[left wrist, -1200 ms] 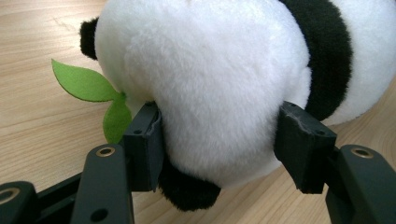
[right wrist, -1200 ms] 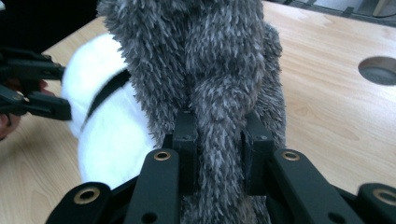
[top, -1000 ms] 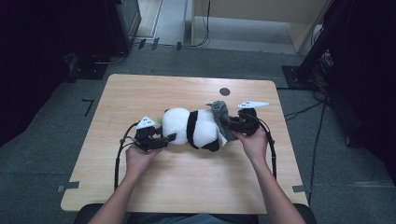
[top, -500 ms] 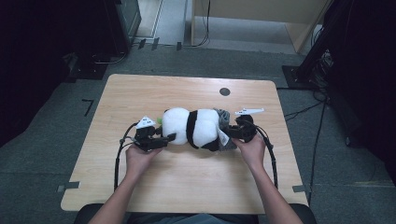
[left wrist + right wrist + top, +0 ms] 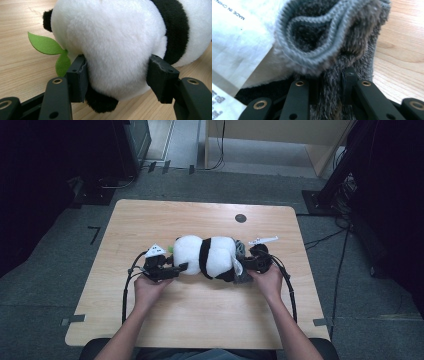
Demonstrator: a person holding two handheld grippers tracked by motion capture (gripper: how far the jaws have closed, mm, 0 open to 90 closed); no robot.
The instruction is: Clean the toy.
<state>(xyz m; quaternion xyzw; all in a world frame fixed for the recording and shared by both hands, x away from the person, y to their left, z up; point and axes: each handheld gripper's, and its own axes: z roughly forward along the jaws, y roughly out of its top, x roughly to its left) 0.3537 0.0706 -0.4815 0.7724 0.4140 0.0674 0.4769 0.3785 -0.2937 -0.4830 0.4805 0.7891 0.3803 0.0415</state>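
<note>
Now left gripper point(image 5: 117, 75) clamps plush panda point(image 5: 207, 256); right gripper point(image 5: 329, 87) pinches grey sock point(image 5: 332, 40).

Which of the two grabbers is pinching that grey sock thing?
The right gripper: its jaws are shut on the grey fuzzy sock at the panda's end. The left gripper instead straddles the plush panda itself.

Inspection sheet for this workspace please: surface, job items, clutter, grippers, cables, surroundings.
Surface: wooden table, dark round spot near far edge.
Job's things: panda plush lying on its side; grey sock at its right end.
Clutter: nothing seen.
Grippers: left gripper clamped on the plush's white end; right gripper shut on the sock.
Cables: black cable loops from the left gripper.
Surroundings: grey floor, dark equipment around.
</note>
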